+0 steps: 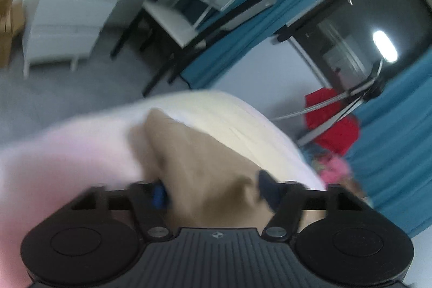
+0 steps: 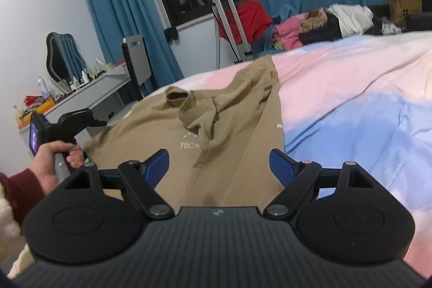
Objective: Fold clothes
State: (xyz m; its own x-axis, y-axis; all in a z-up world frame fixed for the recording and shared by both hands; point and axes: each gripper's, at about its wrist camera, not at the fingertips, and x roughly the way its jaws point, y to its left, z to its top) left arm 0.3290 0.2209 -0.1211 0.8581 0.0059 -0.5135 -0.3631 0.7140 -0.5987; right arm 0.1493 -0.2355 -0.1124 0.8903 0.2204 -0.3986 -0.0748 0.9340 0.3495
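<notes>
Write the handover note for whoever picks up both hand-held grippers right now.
Left hand-held gripper: open, tan cloth lying between its fingers, not clamped; its view is blurred.
Right hand-held gripper: open and empty, just above the near end of the tan shirt.
The shirt lies on the pink-and-blue bedspread, mostly spread out, collar end away from you. One sleeve is flopped over the chest and bunched.
More clothes sit in a pile at the far side of the bed.
Done: shirt laid out. Left: smooth the sleeve, make every fold, then likely the pile.
</notes>
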